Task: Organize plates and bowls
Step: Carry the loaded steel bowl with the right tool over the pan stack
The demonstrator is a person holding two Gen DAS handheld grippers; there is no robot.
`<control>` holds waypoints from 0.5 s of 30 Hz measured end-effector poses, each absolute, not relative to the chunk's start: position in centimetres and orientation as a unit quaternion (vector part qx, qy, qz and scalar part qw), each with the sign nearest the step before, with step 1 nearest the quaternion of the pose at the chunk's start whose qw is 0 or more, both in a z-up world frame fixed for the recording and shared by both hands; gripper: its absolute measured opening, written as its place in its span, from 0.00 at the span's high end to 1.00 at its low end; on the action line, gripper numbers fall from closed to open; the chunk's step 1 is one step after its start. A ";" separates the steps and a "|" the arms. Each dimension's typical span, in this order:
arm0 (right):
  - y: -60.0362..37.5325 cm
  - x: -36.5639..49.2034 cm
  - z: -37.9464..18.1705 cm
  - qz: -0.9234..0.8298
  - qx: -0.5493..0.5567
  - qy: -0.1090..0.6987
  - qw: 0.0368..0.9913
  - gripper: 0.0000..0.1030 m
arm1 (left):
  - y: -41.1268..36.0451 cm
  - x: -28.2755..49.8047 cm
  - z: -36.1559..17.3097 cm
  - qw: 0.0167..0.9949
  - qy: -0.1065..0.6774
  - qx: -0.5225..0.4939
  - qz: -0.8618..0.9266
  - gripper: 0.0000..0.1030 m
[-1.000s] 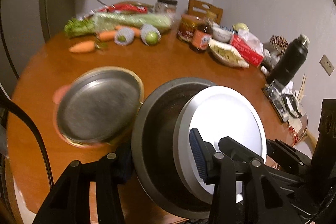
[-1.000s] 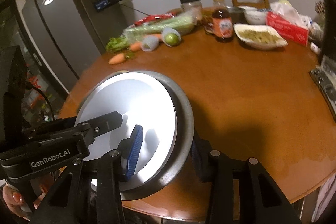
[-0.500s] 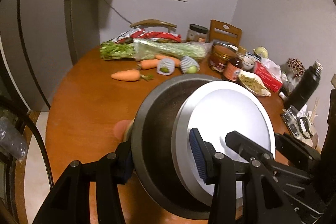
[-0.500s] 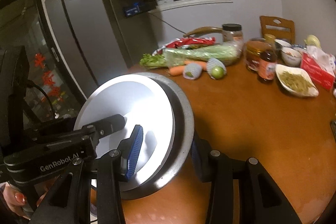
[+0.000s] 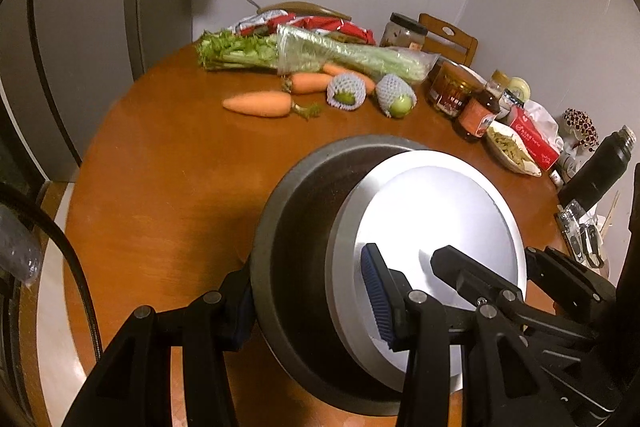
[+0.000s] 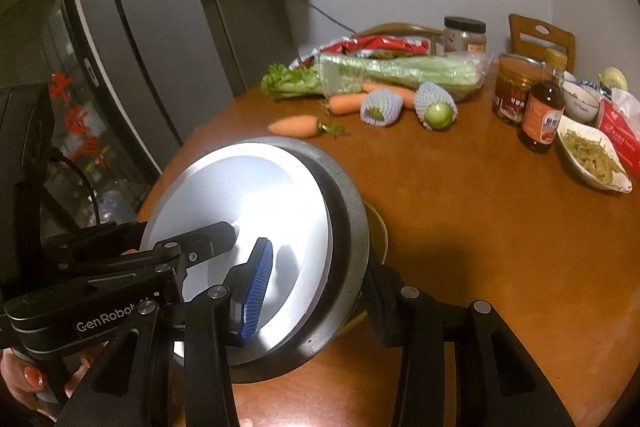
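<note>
Gone from the left-wrist view since 1 second ago: the metal dish once left of the stack. Item: 1 white plate nested in 1 dark bowl, carried tilted over the tabletop. Left gripper and right gripper: jaws clamped on opposite rims of the stack. Beyond: 3 carrots, celery, sauce bottle.

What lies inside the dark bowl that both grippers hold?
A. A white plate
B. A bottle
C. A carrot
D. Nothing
A: a white plate sits tilted inside the dark bowl, and the carrots and bottle are on the table beyond it.
</note>
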State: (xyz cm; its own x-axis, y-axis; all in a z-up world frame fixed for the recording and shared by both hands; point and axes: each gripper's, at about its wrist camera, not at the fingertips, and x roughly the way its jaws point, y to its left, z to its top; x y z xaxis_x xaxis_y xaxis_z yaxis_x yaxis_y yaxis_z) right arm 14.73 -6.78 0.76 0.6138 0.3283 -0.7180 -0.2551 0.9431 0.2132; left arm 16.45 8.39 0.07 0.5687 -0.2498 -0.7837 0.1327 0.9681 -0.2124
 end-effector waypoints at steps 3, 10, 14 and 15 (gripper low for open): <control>-6.6 15.2 0.1 0.160 0.041 0.414 0.895 0.56 | 8.4 16.9 -0.6 0.880 0.458 -0.066 -0.107 0.54; -6.1 15.8 -0.9 0.157 0.031 0.419 0.894 0.56 | 8.7 17.7 -1.8 0.877 0.468 -0.059 -0.093 0.54; -5.9 16.1 -0.9 0.156 0.023 0.417 0.895 0.56 | 8.7 17.9 -1.9 0.876 0.469 -0.061 -0.092 0.54; -5.9 16.2 -1.0 0.155 0.022 0.418 0.895 0.56 | 8.8 18.0 -2.0 0.876 0.469 -0.064 -0.092 0.54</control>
